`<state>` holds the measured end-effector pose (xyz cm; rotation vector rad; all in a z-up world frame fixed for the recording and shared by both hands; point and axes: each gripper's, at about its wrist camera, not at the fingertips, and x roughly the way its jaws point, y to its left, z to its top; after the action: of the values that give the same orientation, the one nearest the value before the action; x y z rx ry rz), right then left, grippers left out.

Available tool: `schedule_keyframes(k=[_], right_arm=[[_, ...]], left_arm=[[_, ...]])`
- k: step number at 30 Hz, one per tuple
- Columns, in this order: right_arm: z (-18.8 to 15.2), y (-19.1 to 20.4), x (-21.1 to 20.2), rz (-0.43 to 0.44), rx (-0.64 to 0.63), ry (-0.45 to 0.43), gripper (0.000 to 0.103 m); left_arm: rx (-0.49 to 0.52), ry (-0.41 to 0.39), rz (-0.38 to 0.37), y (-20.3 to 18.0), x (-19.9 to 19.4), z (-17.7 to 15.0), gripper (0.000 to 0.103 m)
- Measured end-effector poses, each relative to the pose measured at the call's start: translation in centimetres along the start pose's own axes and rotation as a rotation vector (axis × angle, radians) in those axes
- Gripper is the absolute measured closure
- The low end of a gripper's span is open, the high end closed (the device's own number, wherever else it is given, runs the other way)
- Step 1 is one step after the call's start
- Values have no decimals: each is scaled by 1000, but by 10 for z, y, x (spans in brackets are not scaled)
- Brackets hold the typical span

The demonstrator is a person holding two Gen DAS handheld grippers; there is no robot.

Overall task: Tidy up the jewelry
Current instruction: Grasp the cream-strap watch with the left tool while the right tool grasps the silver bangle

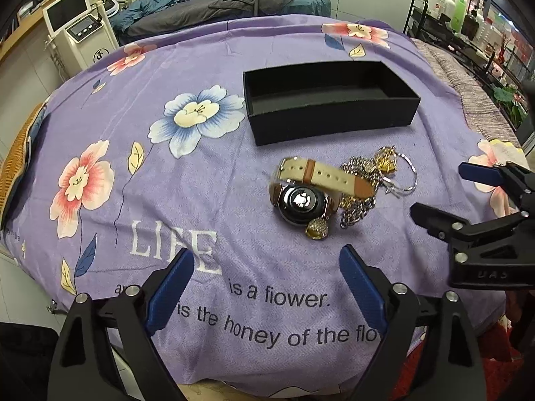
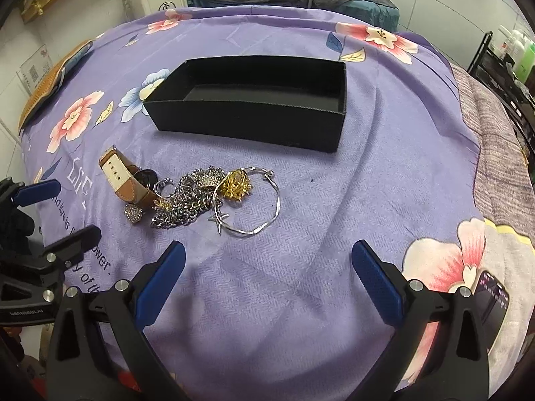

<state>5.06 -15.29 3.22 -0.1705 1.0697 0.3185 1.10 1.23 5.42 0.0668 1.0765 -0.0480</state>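
A purple floral cloth with printed text is spread over the work surface and everything is laid on it. A long black rectangular cardboard box, open-topped with nothing seen inside, is placed at the far centre; its long axis is run left to right, the right end angled a little nearer in the right wrist view.

The left gripper is held low over the near edge of the cloth, pitched steeply down, with blue-padded jaws set wide and nothing between them. The right gripper is posed alike, just beside it (each is seen at the edge of the other's view), jaws also spread wide and holding nothing.

The jewelry pile is found between the grippers and the box, apart from both. At its left a watch with cream and brown leather strap is laid, dark round case back turned up, strap looped and stretched roughly left to right. A heap of silver chain is tangled beside it, touching. A thin silver bangle is laid flat at the right. A gold ornament sits at the bangle's left edge. A small gold heart-shaped pendant is nearest the grippers.
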Motion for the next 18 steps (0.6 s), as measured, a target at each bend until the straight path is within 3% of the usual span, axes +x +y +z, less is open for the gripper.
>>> schedule_keyframes(k=[6,13,18], right_arm=[[9,-3,9,21,-32,9,5],[8,-2,21,0,-118,19,6],[11,7,26,-17,-176,-3,21]], left_arm=[[31,-27,-54,-13,5,15,24],[48,-13,-50,-19,26,29,35],[12,-6,-86,-10,37,37,46]])
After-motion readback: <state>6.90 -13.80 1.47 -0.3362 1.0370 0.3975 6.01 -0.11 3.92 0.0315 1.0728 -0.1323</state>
